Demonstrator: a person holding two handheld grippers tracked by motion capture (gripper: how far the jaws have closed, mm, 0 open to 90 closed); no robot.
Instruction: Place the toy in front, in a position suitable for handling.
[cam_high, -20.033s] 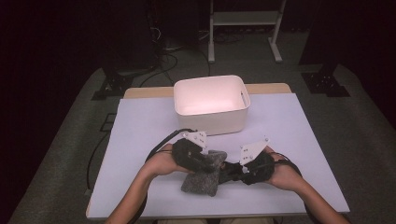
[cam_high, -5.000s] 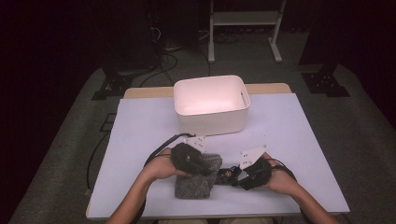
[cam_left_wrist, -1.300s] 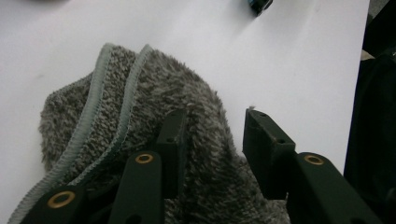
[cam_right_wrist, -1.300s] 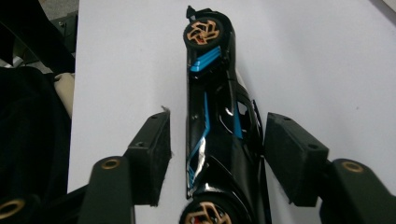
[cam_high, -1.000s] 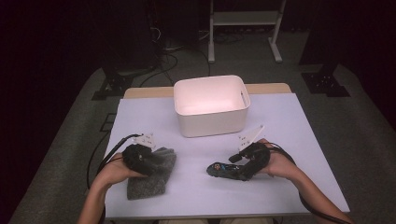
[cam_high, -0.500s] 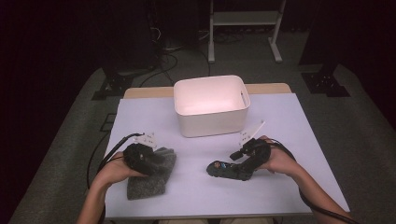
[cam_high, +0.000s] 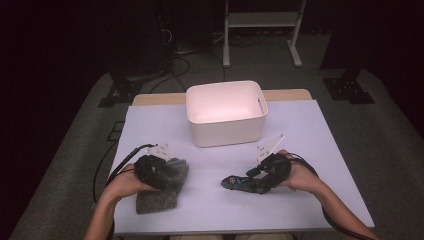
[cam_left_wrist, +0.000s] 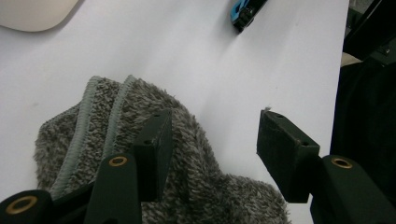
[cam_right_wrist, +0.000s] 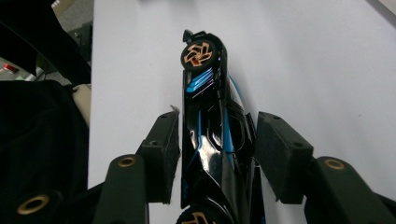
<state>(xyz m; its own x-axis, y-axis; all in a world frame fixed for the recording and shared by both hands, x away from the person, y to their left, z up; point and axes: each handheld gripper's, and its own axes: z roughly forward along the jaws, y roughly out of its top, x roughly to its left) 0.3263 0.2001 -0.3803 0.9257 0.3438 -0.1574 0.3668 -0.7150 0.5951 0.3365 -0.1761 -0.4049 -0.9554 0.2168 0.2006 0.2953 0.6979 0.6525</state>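
Nearer than the white bin (cam_high: 226, 117), the left gripper (cam_left_wrist: 212, 140) hangs released over a grey cloth (cam_high: 161, 191), its jaws just opening. The right gripper (cam_right_wrist: 217, 149) has been closing around a black toy car (cam_right_wrist: 210, 135), one pad touching it, the other close beside it.

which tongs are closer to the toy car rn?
Right. The right tongs straddle the black toy car, which lies between their pads. The left tongs sit across the table over the grey cloth.
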